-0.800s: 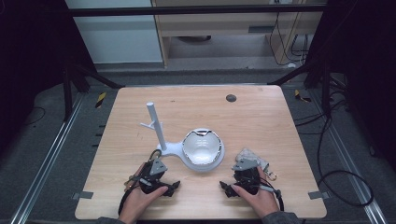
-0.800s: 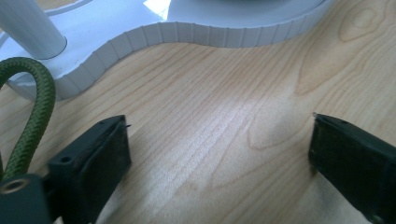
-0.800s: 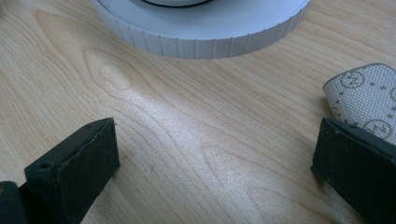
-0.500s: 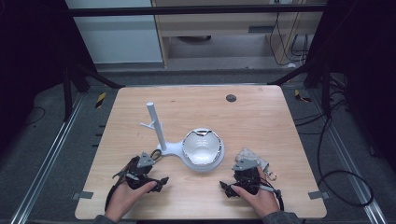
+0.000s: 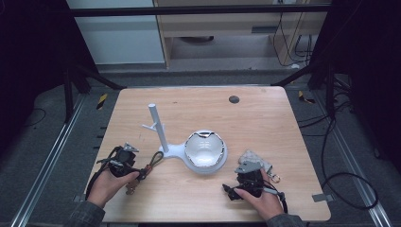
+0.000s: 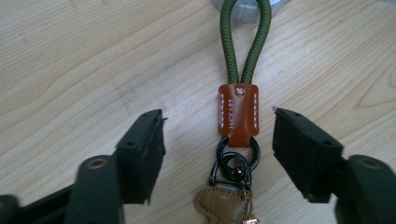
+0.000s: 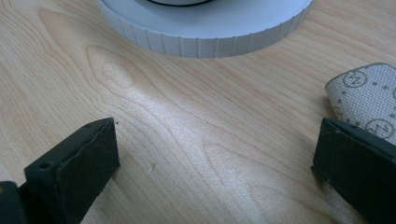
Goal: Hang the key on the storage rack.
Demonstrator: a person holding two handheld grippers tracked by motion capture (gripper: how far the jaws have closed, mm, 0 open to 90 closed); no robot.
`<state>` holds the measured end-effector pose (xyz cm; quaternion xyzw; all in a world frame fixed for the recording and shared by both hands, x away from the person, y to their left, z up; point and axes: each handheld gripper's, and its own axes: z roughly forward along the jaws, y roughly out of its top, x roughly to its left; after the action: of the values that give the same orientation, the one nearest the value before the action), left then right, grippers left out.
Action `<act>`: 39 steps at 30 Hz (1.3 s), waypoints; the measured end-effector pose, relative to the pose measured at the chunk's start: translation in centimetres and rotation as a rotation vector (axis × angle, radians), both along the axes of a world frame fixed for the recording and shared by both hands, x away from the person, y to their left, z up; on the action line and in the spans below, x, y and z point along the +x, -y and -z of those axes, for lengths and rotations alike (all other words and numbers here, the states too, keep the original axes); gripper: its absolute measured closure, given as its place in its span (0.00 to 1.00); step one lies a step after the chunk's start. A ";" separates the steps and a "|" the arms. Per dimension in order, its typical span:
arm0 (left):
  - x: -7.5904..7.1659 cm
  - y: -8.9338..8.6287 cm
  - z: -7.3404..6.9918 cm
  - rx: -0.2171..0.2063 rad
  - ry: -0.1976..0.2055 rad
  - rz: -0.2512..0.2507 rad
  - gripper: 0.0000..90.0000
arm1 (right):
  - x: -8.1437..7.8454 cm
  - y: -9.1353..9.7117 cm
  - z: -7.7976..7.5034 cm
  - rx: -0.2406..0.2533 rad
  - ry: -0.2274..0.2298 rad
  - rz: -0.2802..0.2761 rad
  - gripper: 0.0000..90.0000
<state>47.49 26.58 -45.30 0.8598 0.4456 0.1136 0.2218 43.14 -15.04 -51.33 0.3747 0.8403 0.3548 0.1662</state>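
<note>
Our left tool [image 5: 124, 163] has slid away from the white stand toward about eight o'clock on the pale wooden bench [image 5: 265, 118], where earlier it sat close beside the stand's base. It now lies near the left front edge. The right tool [image 5: 248, 182] sits at five o'clock as it did before.

In the left gripper view the keyring with an olive-green braided cord loop and a brown leather tab [image 6: 238, 114] lies flat on the wood between the left tool's jaws. The jaws stand released on either side of the tab, with bench showing between each pad and the leather, so nothing is clamped. The cord loop runs toward twelve o'clock in that view, and its far end almost meets the pale ribbed rim of the white plastic stand with an upright peg post and a round dish base [image 5: 198, 151]. Below the tab hang a black ring and a tan leather charm.

The right tool's jaws are spread wide over bare wood, grasping nothing; a patterned grey-white cloth pouch [image 7: 369, 95] lies at two o'clock in its view, just past one jaw.

We judge that the left tool is now lined up to close on the leather tab, a first step toward lifting the keyring to the peg post.
</note>
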 end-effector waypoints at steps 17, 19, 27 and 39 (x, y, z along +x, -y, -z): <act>1.1 1.8 1.6 0.039 -0.065 0.012 0.56 | -0.4 0.0 0.0 0.005 -0.004 -0.015 0.00; 1.2 1.8 1.7 0.037 -0.070 0.008 0.58 | -0.4 0.0 0.0 0.004 -0.002 -0.019 0.00; 0.9 1.9 1.6 0.037 -0.053 0.025 0.73 | -0.5 0.0 0.0 0.003 -0.003 -0.022 0.00; -2.5 0.5 -0.3 -0.062 0.150 0.029 0.73 | -0.5 0.0 0.0 0.003 -0.004 -0.020 0.00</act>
<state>44.97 26.10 -44.95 0.8481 0.4186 0.1605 0.2826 42.67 -15.06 -51.32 0.3670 0.8438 0.3571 0.1604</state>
